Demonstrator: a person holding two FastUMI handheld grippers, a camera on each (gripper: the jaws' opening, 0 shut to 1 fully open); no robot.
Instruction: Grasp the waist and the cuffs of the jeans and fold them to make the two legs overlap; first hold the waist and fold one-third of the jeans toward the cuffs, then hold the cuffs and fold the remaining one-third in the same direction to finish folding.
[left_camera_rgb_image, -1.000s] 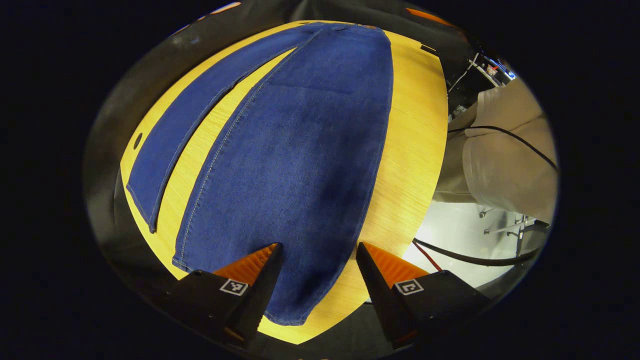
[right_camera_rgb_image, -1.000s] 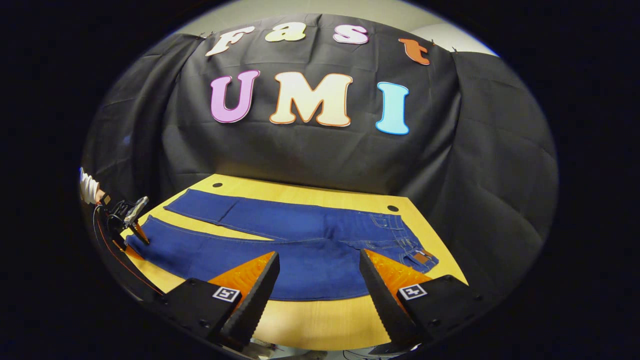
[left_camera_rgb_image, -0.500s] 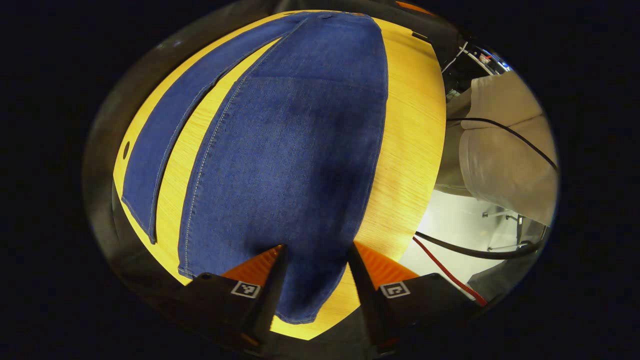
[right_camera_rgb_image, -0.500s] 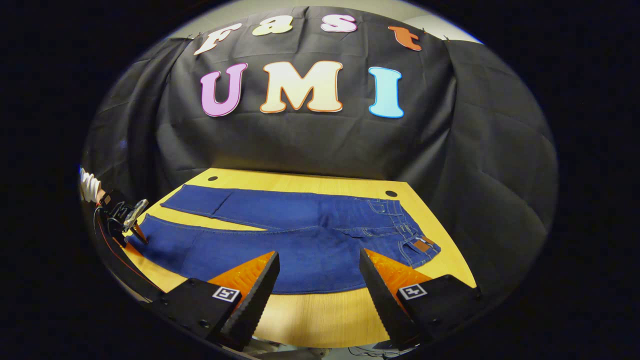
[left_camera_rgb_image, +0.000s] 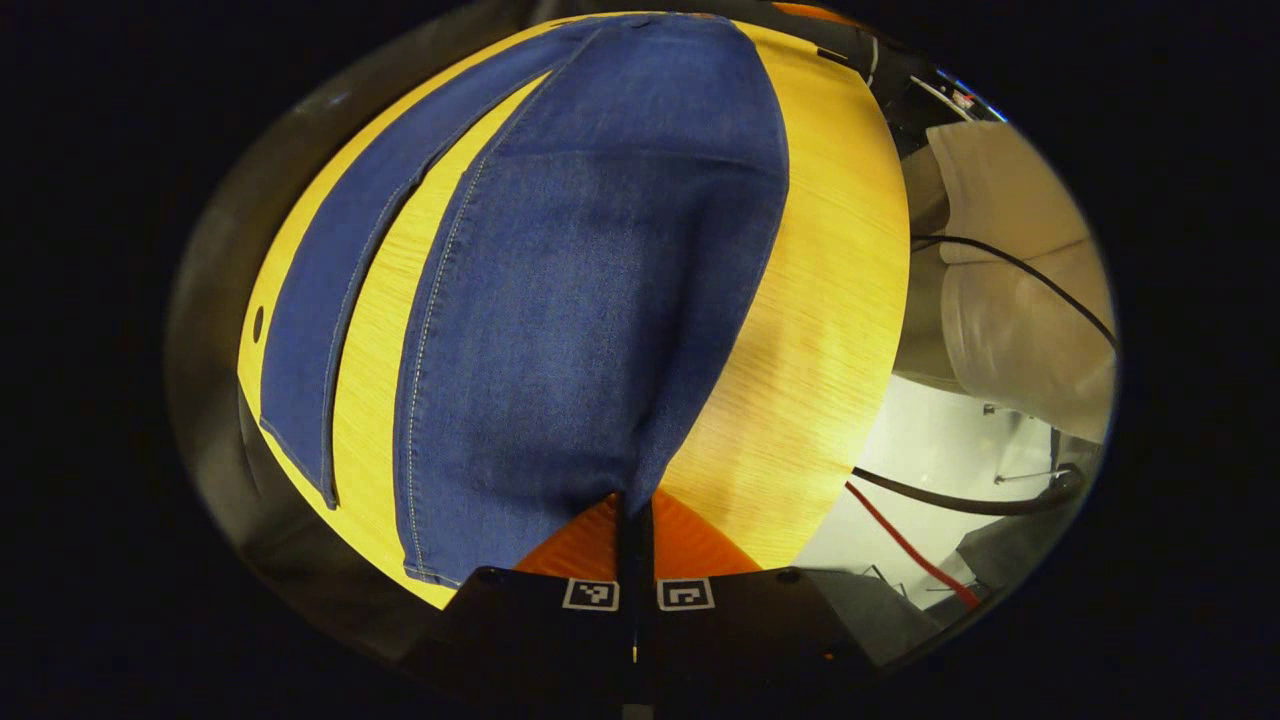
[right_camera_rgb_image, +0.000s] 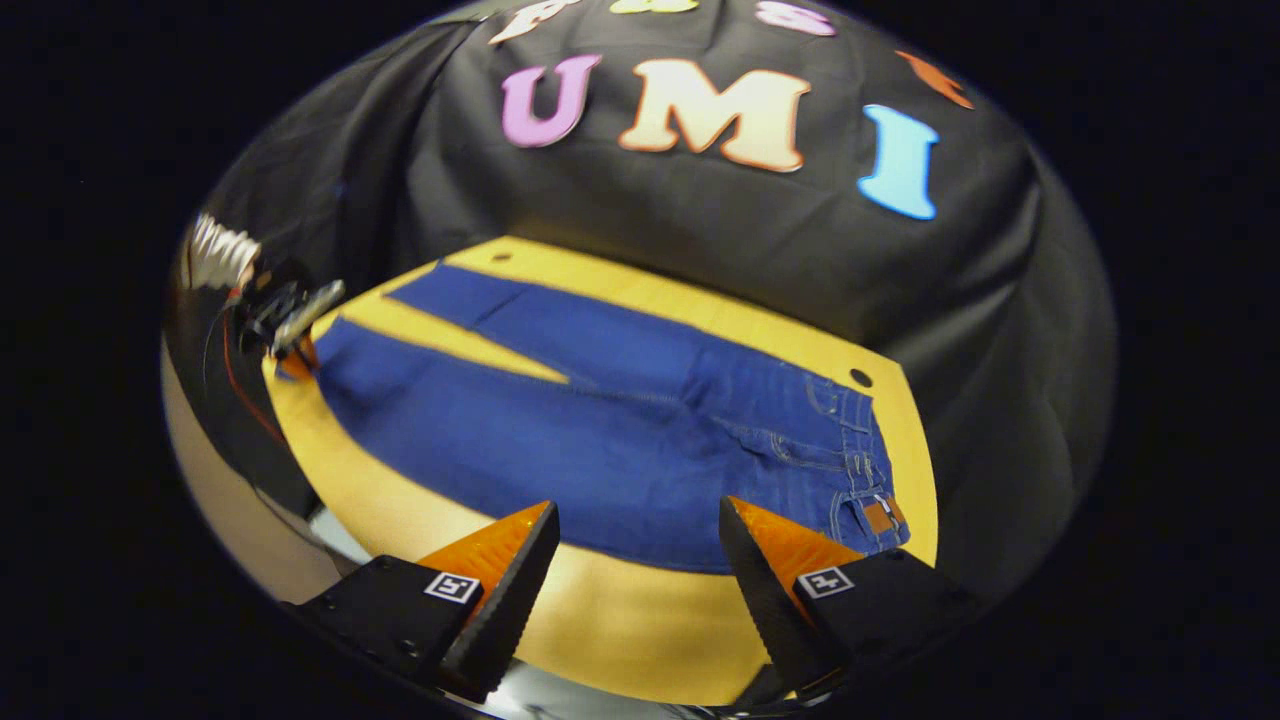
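Right gripper view: jeans (right_camera_rgb_image: 620, 420) waist patch (right_camera_rgb_image: 880, 516), writing unreadable.

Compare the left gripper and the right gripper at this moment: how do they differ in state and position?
The left gripper is shut on the cuff of the near jeans leg; the right gripper is open and holds nothing. The left gripper meets the jeans at the cuff end; the right gripper hovers off the table's near edge, short of the waist. Both point at the same spread jeans.
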